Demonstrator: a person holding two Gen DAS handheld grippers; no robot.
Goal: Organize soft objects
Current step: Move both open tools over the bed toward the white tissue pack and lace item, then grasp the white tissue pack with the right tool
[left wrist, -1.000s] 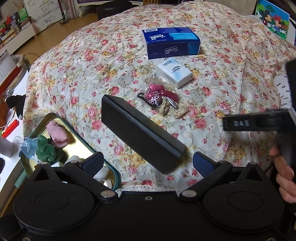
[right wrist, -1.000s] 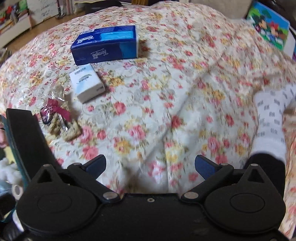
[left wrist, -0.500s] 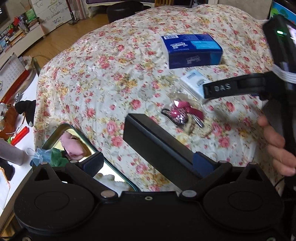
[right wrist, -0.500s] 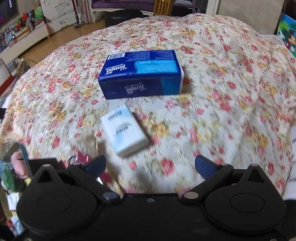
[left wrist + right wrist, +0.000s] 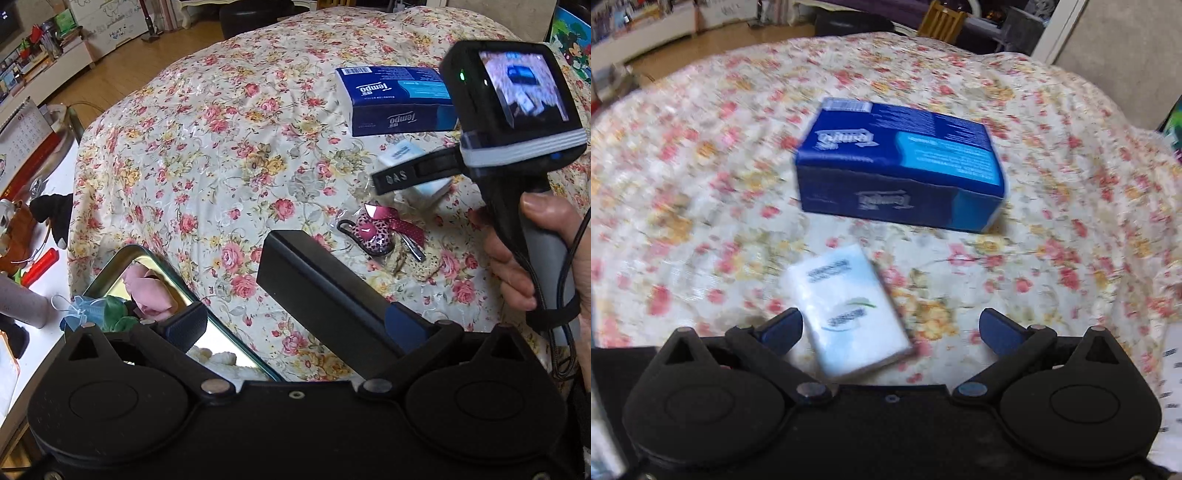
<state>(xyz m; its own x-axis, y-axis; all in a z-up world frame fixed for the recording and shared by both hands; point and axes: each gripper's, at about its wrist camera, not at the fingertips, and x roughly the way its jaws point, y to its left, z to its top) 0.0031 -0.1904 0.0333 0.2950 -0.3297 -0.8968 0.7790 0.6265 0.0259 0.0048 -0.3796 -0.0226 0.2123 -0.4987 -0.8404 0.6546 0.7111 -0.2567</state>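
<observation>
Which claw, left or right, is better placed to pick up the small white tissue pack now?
Right, probably. The right claw is open with the small white tissue pack just ahead of it. The left claw is farther back, near the metal tin.

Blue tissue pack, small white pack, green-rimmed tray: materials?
Blue tissue pack: likely soft printed plastic film; its front edge sags and wrinkles. Small white pack: glossy plastic wrap, by its sheen. Tray: looks like metal; its polished inside mirrors the pink cloth.
</observation>
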